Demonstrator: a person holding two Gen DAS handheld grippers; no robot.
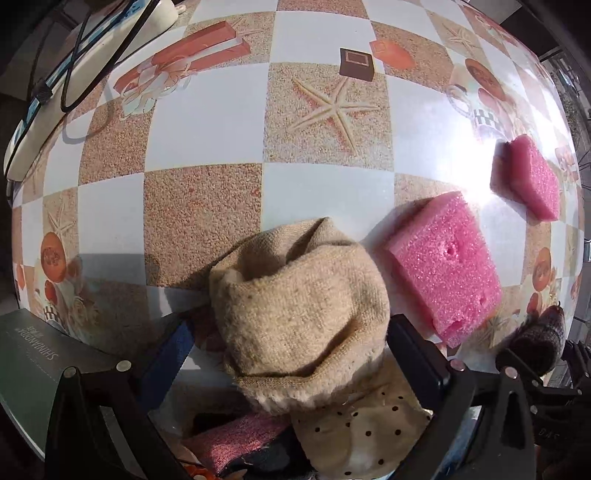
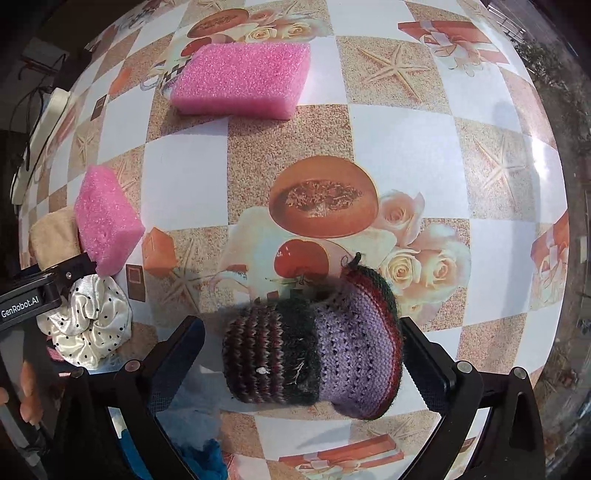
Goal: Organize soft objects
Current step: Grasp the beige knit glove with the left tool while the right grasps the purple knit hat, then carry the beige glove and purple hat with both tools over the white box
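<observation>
Both hand-held grippers point straight down at the surface (image 1: 325, 29), a checked cloth printed with starfish, roses and gift boxes.

The left hand-held gripper (image 1: 291, 332) has its two black fingers on either side of a beige knitted bundle (image 1: 299, 314). The right finger (image 1: 417, 354) meets the bundle's edge, while the blue-padded left finger (image 1: 166, 354) stands a little off it, so whether the pads truly press on the bundle cannot be told. Beneath the bundle lies a cream scrunchie with black dots (image 1: 365, 432), and beside that a reddish cloth (image 1: 236, 439). Just right of the bundle a large pink sponge (image 1: 443, 266) lies flat on the surface; a second pink sponge (image 1: 532, 177) lies farther right of it, well apart from the bundle. A dark card with white lettering (image 1: 33, 354) sits left of the bundle.

The right hand-held gripper (image 2: 303, 354) has its jaws spread wide around a striped knitted piece (image 2: 314, 347), purple on one half and dark with reddish bands on the other. The piece rests on the surface between the fingers; the right finger (image 2: 424, 354) sits just beside its edge and the left finger (image 2: 177, 350) stands clear of it, so nothing is clamped. Blue fabric (image 2: 203, 458) shows below the piece. In the right wrist view the person's fingertips (image 2: 29, 387) show at the left edge, near the left hand-held gripper's body.
</observation>
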